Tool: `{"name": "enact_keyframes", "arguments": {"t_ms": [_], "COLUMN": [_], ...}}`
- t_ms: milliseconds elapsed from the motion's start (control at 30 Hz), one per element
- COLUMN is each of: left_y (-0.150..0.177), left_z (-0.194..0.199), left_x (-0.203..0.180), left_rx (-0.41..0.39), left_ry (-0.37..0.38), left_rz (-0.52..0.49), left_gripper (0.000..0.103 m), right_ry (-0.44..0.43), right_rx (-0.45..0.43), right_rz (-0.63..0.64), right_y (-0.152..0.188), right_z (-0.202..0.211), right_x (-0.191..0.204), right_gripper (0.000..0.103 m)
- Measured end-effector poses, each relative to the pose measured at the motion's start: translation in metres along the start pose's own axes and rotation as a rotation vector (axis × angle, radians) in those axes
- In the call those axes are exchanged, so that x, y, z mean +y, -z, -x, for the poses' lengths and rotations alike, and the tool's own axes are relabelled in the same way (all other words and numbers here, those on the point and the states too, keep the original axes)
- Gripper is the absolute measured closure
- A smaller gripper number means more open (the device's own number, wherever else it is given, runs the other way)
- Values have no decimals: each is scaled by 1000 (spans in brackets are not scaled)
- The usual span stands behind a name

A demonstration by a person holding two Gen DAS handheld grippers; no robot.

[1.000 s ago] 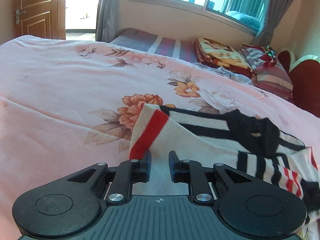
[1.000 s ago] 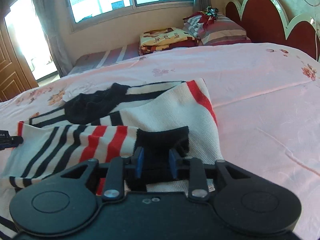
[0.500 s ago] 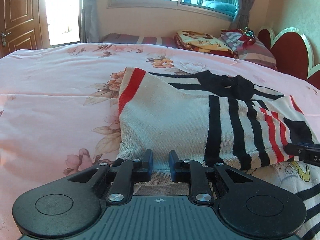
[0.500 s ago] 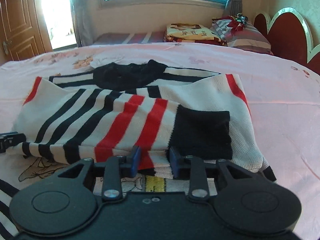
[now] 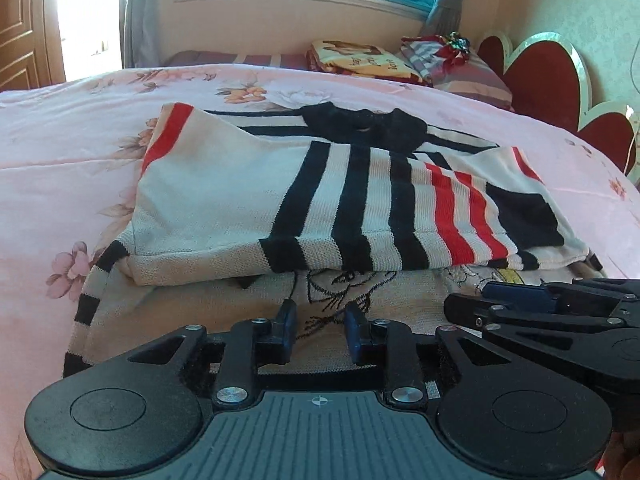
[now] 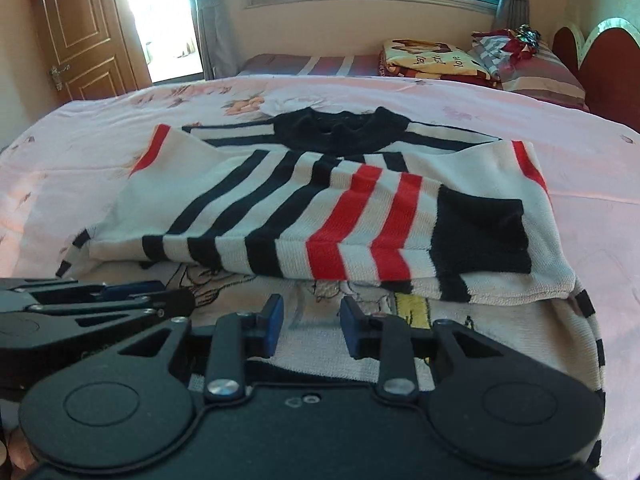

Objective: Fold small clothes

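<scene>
A white knitted sweater (image 5: 224, 200) with black and red stripes and a black collar (image 5: 360, 124) lies flat on the bed. Both sleeves are folded across its chest (image 6: 360, 216). A cartoon print (image 5: 340, 292) shows on the lower body. My left gripper (image 5: 320, 320) hovers over that lower part. Its jaws are opening, and only flat fabric shows behind the gap, nothing pinched. My right gripper (image 6: 310, 318) stands beside it over the same part, open, with its pads clear of the cloth. Each gripper's tip shows in the other view, the right gripper (image 5: 464, 308) and the left gripper (image 6: 172, 300).
The pink floral bedsheet (image 5: 60, 140) spreads all round the sweater. A folded blanket (image 5: 360, 56) and striped pillows (image 5: 460, 68) lie at the far end by the red headboard (image 5: 552, 80). A wooden door (image 6: 80, 28) and a window are behind.
Both grippers brought the sleeves across the sweater, laid them on its chest and drew back toward the hem. The left jaws let go and widened; the right no longer holds the black cuff.
</scene>
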State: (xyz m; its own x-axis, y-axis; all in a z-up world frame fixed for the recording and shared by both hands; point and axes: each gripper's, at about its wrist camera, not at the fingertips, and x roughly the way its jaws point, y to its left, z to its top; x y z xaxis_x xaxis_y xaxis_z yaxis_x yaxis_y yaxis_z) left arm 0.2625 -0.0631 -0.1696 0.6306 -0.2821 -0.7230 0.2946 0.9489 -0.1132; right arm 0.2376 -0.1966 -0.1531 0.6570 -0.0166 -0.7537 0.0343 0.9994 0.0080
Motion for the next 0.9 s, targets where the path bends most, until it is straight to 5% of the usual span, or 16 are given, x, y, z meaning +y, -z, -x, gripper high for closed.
{"name": "enact_keyframes", "arguments": {"t_ms": [133, 367, 600, 633, 667, 733, 900], "left_y": [6, 16, 15, 15, 15, 16, 21], "left_z": [8, 20, 20, 21, 23, 29, 44], "left_x": [5, 28, 15, 13, 9, 2, -22], "left_rx": [-3, -9, -2, 2, 9, 0, -28], "left_ry": [-35, -65, -137, -139, -136, -148, -132], "left_rz": [-51, 22, 38, 36, 34, 28, -16], "left_gripper": [76, 75, 71, 61, 42, 24, 24], "right_ry": [38, 135, 143, 113, 93, 68, -12], "right_rx": [1, -27, -18, -23, -26, -37, -56], "right_rz": [-17, -144, -145, -160, -168, -159, -126], "right_y": [9, 41, 42, 41, 40, 41, 36], "right_z": [4, 29, 36, 39, 41, 47, 57], "right_x": [-25, -103, -91, -88, -86, -78, -56], "right_gripper": [74, 74, 67, 64, 63, 62, 62]}}
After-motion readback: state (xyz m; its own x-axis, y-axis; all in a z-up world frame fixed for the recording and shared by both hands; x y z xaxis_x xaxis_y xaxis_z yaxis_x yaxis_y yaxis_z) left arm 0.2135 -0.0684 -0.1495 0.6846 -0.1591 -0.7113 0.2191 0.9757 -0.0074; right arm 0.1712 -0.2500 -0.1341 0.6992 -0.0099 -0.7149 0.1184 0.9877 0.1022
